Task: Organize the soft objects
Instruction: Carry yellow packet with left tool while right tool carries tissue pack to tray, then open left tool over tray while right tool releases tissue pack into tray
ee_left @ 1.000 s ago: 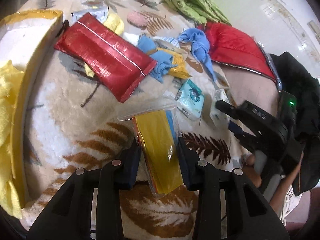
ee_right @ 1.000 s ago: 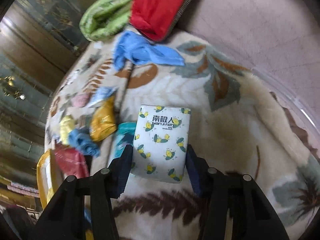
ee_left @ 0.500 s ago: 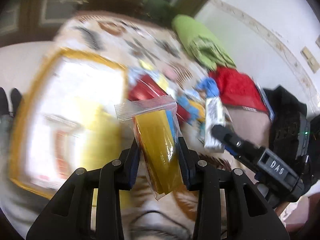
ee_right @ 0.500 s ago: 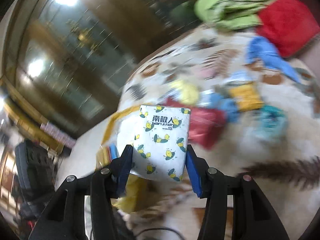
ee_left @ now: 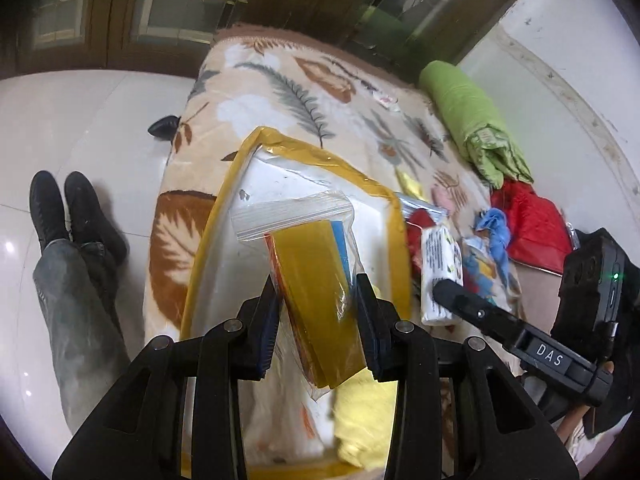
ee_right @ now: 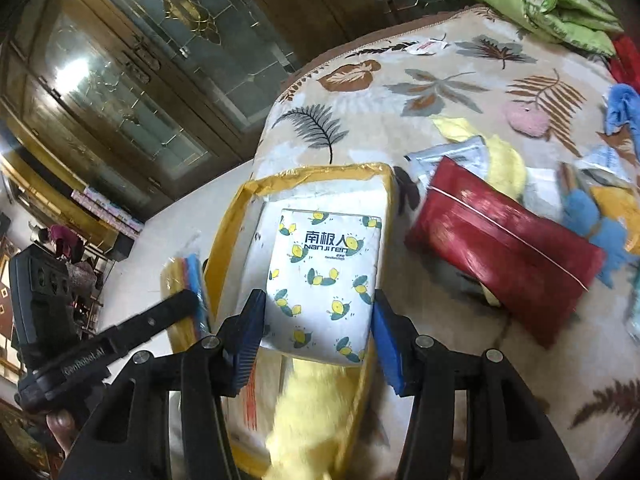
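My left gripper point(ee_left: 316, 296) is shut on a clear zip bag of yellow cloths point(ee_left: 316, 276) and holds it above the yellow-rimmed storage bag point(ee_left: 224, 216). My right gripper point(ee_right: 318, 320) is shut on a white tissue pack with lemon print point(ee_right: 324, 276), also held over the storage bag point(ee_right: 308, 174). The tissue pack also shows in the left wrist view point(ee_left: 440, 276). A yellow fluffy cloth point(ee_right: 308, 420) lies inside the storage bag. The left gripper with its zip bag shows in the right wrist view point(ee_right: 188, 280).
On the leaf-print blanket point(ee_right: 400, 92) lie a red tissue pack point(ee_right: 500, 244), blue cloths point(ee_right: 600, 232), a pink pad point(ee_right: 524, 120), a green quilt point(ee_left: 472, 128) and a red bag point(ee_left: 532, 224). A person's legs and black shoes point(ee_left: 64, 216) are on the white floor at left.
Both grippers lifted off the blanket with their loads and swung left, from the pile of objects to above the yellow-rimmed storage bag.
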`<act>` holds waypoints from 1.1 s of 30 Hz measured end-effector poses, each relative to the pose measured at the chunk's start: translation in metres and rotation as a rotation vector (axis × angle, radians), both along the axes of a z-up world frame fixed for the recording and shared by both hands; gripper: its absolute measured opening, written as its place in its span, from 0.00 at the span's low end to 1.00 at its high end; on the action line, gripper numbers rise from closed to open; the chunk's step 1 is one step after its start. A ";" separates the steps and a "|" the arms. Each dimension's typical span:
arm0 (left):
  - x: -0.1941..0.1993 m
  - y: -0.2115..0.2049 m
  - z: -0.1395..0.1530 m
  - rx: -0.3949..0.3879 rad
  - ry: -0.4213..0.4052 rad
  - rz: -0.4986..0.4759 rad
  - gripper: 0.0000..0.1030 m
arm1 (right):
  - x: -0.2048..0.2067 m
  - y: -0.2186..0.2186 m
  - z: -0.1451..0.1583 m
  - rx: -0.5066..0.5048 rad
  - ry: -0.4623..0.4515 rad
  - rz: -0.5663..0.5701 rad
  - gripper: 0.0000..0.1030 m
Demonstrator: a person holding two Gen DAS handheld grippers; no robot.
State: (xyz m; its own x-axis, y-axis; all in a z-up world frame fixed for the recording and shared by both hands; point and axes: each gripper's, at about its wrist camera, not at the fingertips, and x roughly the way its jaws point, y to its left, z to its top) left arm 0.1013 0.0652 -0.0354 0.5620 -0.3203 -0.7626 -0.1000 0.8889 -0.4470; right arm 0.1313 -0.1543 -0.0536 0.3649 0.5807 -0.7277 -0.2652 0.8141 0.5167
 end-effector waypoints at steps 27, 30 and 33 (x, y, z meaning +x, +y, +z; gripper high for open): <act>0.013 0.033 -0.016 -0.151 -0.001 0.103 0.53 | -0.006 0.026 -0.006 -0.023 -0.062 -0.010 0.62; -0.005 0.013 -0.002 -0.157 -0.036 0.103 0.55 | -0.023 -0.002 0.003 0.013 -0.075 -0.032 0.62; -0.021 -0.020 0.006 -0.154 -0.045 0.063 0.55 | -0.042 -0.035 0.003 0.035 -0.060 -0.075 0.62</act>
